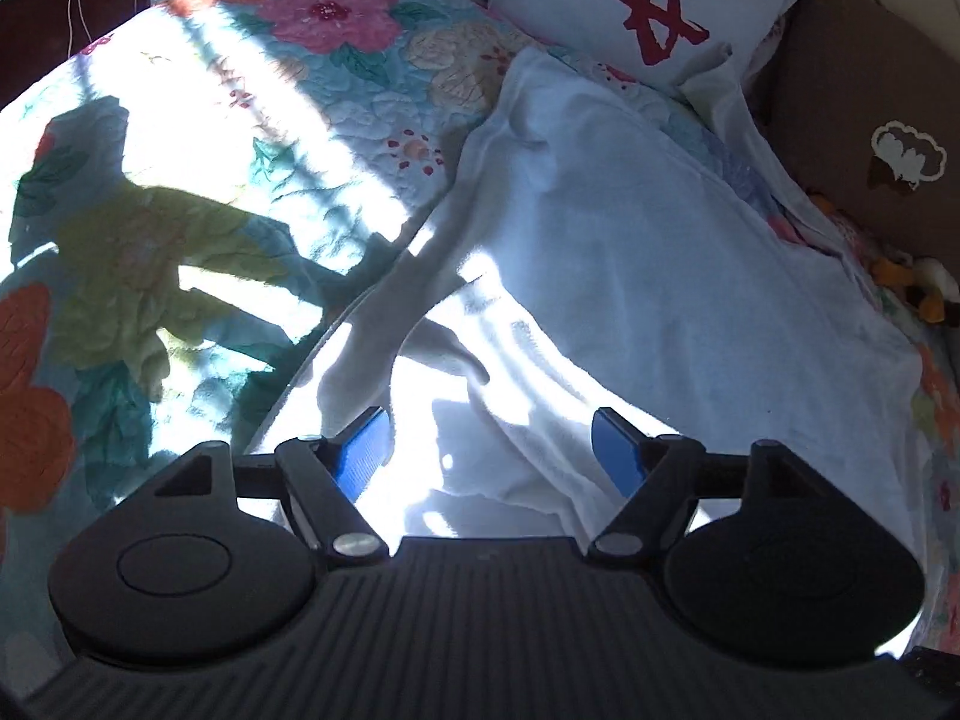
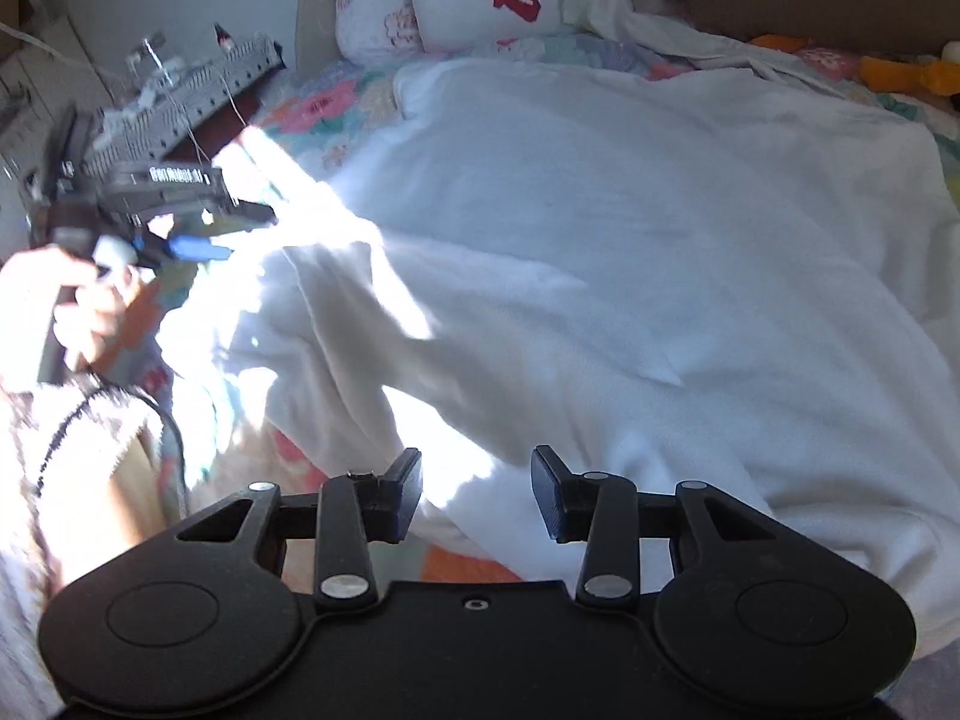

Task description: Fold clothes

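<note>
A large white garment (image 1: 630,252) lies spread on a floral quilt, with wrinkles and folds at its near left part; it also fills the right wrist view (image 2: 630,228). My left gripper (image 1: 492,450), with blue pads, is open and empty, just above the garment's near left edge. It shows in the right wrist view (image 2: 198,249) at the left, held by a hand over the garment's left edge. My right gripper (image 2: 477,492), with black pads, is open and empty above the garment's near edge.
The floral quilt (image 1: 180,240) covers the bed, with bright sun patches and shadows. A white pillow with a red mark (image 1: 636,12) and a brown cushion (image 1: 870,138) lie at the head. Stuffed toys (image 2: 900,75) sit at the far right. A dark nightstand (image 1: 72,6) stands at the far left.
</note>
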A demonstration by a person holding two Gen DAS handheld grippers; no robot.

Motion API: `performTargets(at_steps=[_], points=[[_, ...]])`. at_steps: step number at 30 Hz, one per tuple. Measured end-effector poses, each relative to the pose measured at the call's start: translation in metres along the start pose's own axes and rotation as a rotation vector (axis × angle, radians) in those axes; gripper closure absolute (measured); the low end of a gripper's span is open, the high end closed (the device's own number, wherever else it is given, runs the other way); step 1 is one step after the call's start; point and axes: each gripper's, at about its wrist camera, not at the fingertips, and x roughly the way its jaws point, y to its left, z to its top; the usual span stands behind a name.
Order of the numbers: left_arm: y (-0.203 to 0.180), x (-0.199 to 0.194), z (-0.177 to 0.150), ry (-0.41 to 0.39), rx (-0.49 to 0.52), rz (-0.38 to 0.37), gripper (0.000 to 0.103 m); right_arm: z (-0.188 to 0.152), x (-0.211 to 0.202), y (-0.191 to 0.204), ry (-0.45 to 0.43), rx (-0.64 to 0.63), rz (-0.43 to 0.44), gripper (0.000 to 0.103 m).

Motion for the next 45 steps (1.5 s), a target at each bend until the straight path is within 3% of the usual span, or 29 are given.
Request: performTargets(at_steps=[2,4,8,9,10,11,12,16,18,20,23,26,28,32,33,34,36,38,41,44,45], points=[[0.002,0.005,-0.002,0.007,0.01,0.039,0.028,0.008,0.003,0.008,-0.025,0.016,0.046,0.058],[0.004,0.013,-0.001,0.026,0.006,0.028,0.028,0.011,0.011,0.022,-0.028,-0.042,0.051,0.057],[0.005,0.036,-0.005,0.104,0.007,0.035,0.031,0.002,0.032,0.049,0.02,-0.227,-0.069,0.055],[0.004,0.036,-0.004,0.095,0.023,0.05,0.046,-0.002,0.037,0.054,0.027,-0.268,-0.106,0.053],[0.002,0.032,-0.004,0.074,0.047,0.068,0.079,-0.004,0.041,0.055,0.031,-0.301,-0.142,0.051],[-0.001,0.026,-0.002,0.049,0.073,0.082,0.095,-0.006,0.045,0.055,0.034,-0.314,-0.173,0.05],[-0.001,0.016,-0.001,0.023,0.078,0.07,0.097,-0.008,0.05,0.055,0.038,-0.328,-0.204,0.05],[0.012,-0.052,0.004,-0.142,-0.026,-0.062,0.098,-0.013,0.047,0.052,0.042,-0.329,-0.228,0.053],[0.023,-0.076,0.005,-0.188,-0.069,-0.067,0.098,-0.015,0.04,0.047,0.085,-0.319,-0.211,0.061],[0.031,-0.085,0.003,-0.189,-0.078,-0.025,0.099,-0.018,0.038,0.039,0.116,-0.271,-0.152,0.06],[0.041,-0.074,-0.007,-0.13,-0.078,0.042,0.099,-0.02,0.03,0.022,0.147,-0.158,-0.036,0.059],[0.039,-0.055,-0.019,-0.056,0.01,0.159,0.099,-0.021,0.008,0.004,0.138,-0.019,-0.005,0.059],[0.035,-0.059,-0.021,-0.051,0.03,0.157,0.098,-0.021,-0.01,-0.009,0.126,0.077,0.004,0.058],[0.018,-0.081,-0.022,-0.082,0.027,0.125,0.093,-0.01,-0.067,-0.056,0.018,0.28,-0.156,0.046],[0.01,-0.085,-0.023,-0.085,0.032,0.107,0.085,-0.006,-0.08,-0.071,-0.006,0.334,-0.213,0.044],[0.002,-0.088,-0.024,-0.089,0.034,0.088,0.069,-0.003,-0.093,-0.086,-0.03,0.387,-0.271,0.039],[-0.015,-0.088,-0.029,-0.094,0.031,0.048,0.057,-0.002,-0.111,-0.118,-0.061,0.484,-0.405,0.035],[-0.03,-0.078,-0.038,-0.067,0.027,0.02,0.052,-0.009,-0.116,-0.146,-0.104,0.625,-0.512,0.03],[-0.051,-0.051,-0.051,0.007,0.006,-0.017,0.05,-0.029,-0.11,-0.182,-0.201,0.883,-0.56,0.029],[-0.067,-0.023,-0.063,0.081,0.019,-0.022,0.05,-0.039,-0.076,-0.198,-0.113,0.936,-0.592,0.028],[-0.07,-0.016,-0.068,0.097,0.031,-0.006,0.05,-0.043,-0.069,-0.199,-0.121,0.931,-0.595,0.027]])
